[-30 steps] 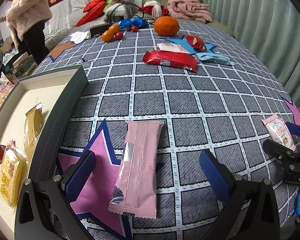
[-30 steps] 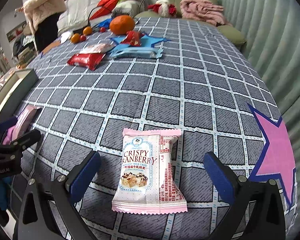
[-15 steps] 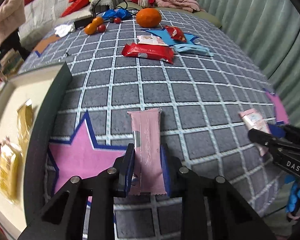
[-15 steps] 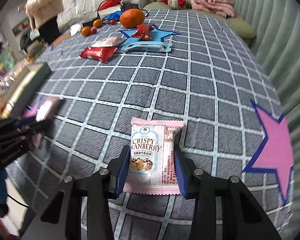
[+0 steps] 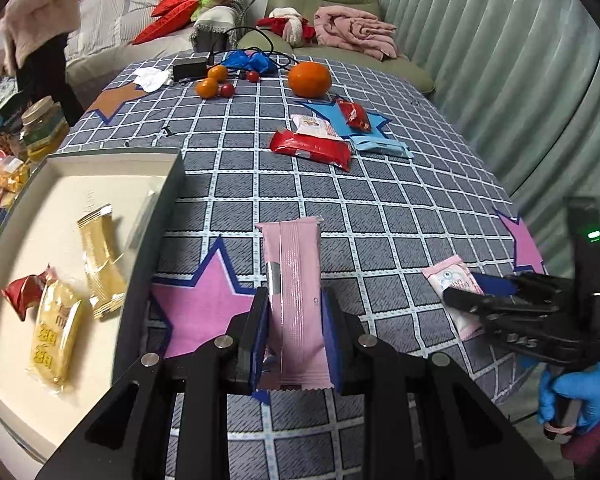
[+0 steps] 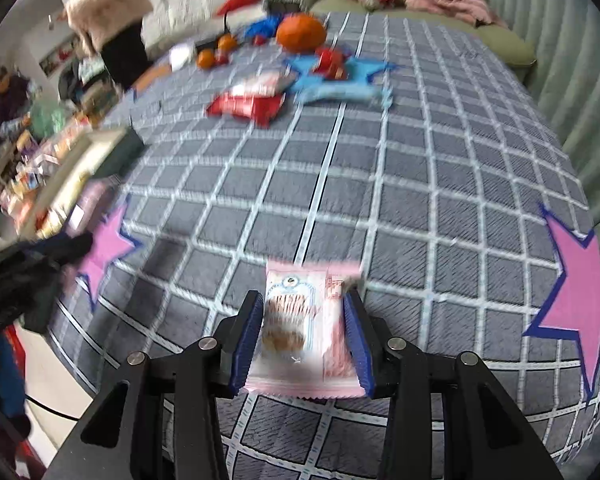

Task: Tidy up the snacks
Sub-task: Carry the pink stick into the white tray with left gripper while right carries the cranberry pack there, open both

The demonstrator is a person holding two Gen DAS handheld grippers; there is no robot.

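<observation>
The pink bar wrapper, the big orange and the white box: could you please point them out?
pink bar wrapper (image 5: 294, 280), left wrist view, mid-wrapper
big orange (image 5: 309, 79), left wrist view, its centre
white box (image 5: 171, 192), left wrist view, dark side wall

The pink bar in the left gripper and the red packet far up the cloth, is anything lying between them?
No. In the left wrist view, only bare checked cloth lies between the pink bar and the red packet.

Checked tablecloth (image 5: 240, 184), cream tray (image 5: 112, 156), red packet (image 5: 310, 148), orange (image 5: 309, 79)
</observation>
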